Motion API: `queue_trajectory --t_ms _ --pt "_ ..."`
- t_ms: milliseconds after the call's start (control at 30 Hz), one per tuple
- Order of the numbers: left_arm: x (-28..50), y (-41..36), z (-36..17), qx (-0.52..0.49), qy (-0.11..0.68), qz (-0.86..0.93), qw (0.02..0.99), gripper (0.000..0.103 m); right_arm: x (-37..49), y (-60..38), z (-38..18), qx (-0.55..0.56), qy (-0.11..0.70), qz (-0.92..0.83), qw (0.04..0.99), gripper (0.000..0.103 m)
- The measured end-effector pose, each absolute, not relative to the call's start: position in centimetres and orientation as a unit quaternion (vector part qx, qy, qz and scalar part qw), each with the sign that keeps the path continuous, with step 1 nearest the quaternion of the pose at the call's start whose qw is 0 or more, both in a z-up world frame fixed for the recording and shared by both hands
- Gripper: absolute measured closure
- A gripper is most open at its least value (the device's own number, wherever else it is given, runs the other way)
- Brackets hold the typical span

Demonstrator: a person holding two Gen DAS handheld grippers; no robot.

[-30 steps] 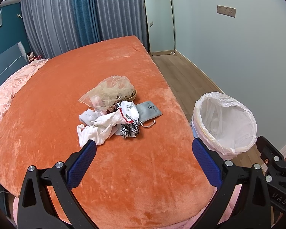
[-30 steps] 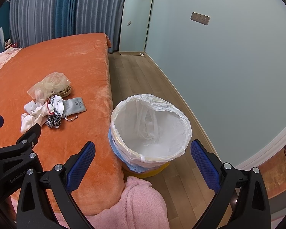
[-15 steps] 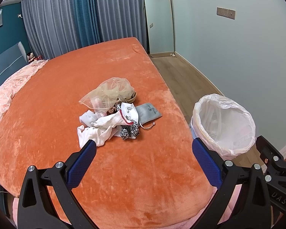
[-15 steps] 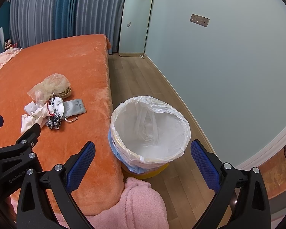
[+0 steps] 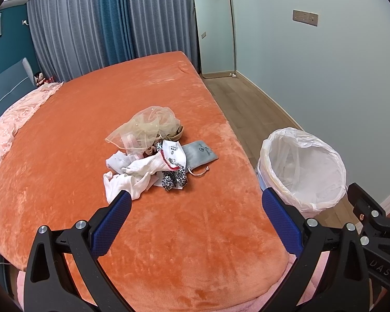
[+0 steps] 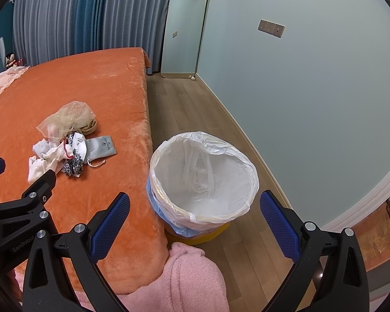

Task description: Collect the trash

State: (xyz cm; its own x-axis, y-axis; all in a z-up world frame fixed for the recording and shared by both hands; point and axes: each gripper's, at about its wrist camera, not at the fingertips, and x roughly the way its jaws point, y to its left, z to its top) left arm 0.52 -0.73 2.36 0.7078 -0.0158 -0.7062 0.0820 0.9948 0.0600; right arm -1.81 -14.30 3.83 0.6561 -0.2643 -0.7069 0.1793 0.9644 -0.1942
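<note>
Both claws gape with nothing between them: left gripper point(image 5: 195, 217) over the bed point(image 5: 169, 234), right gripper point(image 6: 195, 215) above the bin point(image 6: 204, 179). The trash point(image 5: 148, 153) lies mid-bed, well apart from both.

Bare orange bed point(image 5: 169, 234) lies between the left tongs point(image 5: 195, 223) and the trash pile point(image 5: 153, 156) at 12 o'clock, nothing in the way. The bin point(image 6: 202, 182) stands at the bed's edge, mouth unobstructed under the wide-spread right tongs point(image 6: 195, 223); a pink robe point(image 6: 189, 280) crowds its base at 6 o'clock.
</note>
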Motion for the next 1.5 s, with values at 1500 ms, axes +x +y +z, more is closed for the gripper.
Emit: queue_trajectory --t_ms 1500 --pt "-0.58 -0.32 1.37 0.030 0.377 -0.049 0.924 0.007 -1.58 -14.63 3.63 -0.058 0.393 -0.133 0.908 0.007"
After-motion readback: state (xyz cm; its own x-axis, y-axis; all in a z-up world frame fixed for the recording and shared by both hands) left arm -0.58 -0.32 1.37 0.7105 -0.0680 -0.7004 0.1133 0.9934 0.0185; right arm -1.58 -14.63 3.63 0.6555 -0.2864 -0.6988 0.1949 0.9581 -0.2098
